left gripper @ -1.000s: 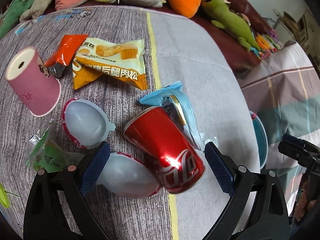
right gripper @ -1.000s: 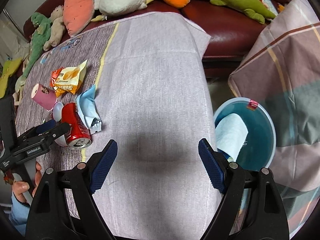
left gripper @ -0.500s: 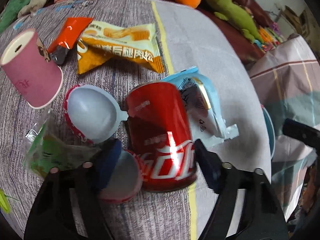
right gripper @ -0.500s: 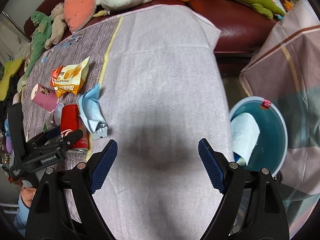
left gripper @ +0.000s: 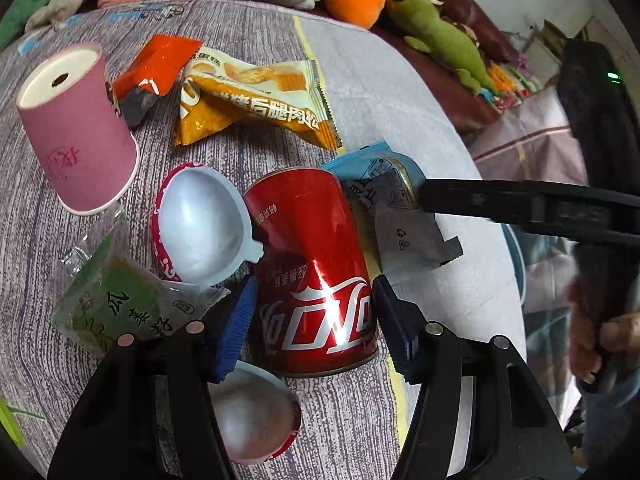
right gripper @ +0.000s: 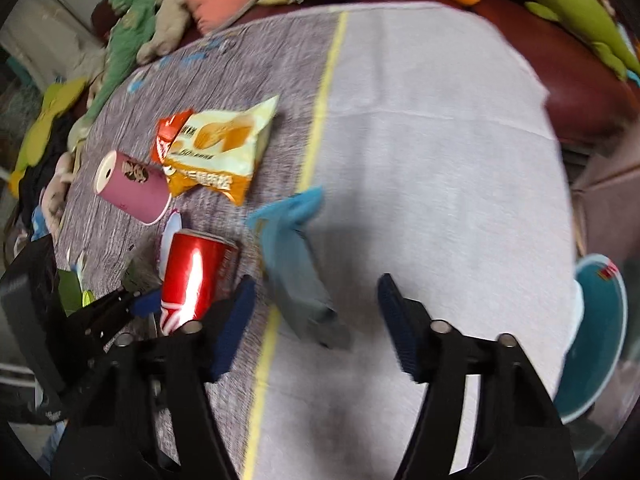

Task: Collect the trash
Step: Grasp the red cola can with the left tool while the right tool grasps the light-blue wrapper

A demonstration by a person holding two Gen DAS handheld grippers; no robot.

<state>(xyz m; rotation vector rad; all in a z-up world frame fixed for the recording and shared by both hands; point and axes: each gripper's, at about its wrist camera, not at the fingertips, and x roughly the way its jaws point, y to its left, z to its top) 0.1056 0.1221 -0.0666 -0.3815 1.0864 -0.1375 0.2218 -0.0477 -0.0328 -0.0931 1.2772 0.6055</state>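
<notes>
A red cola can (left gripper: 316, 272) lies on the grey cloth between the fingers of my left gripper (left gripper: 312, 316). Its jaws are closing and both blue pads touch the can's sides. A blue wrapper (left gripper: 400, 216) lies just right of the can. In the right wrist view this blue wrapper (right gripper: 296, 272) reaches in between the fingers of my right gripper (right gripper: 316, 316). Those jaws are closing too, but the pads stand clear of the wrapper. The right gripper's black finger (left gripper: 520, 208) reaches in from the right, its tip at the wrapper. The red can (right gripper: 192, 276) shows at left.
A pink paper cup (left gripper: 76, 128), an orange wrapper (left gripper: 156, 64), a yellow snack pack (left gripper: 260, 100), two white plastic shells (left gripper: 200, 220) and a green packet (left gripper: 116, 308) crowd around the can. A teal bin (right gripper: 596, 340) stands off the table's right edge. Plush toys line the back.
The left jaws came in from wide onto the can's sides. The right gripper swept left across the cloth to the blue wrapper, and its jaws narrowed.
</notes>
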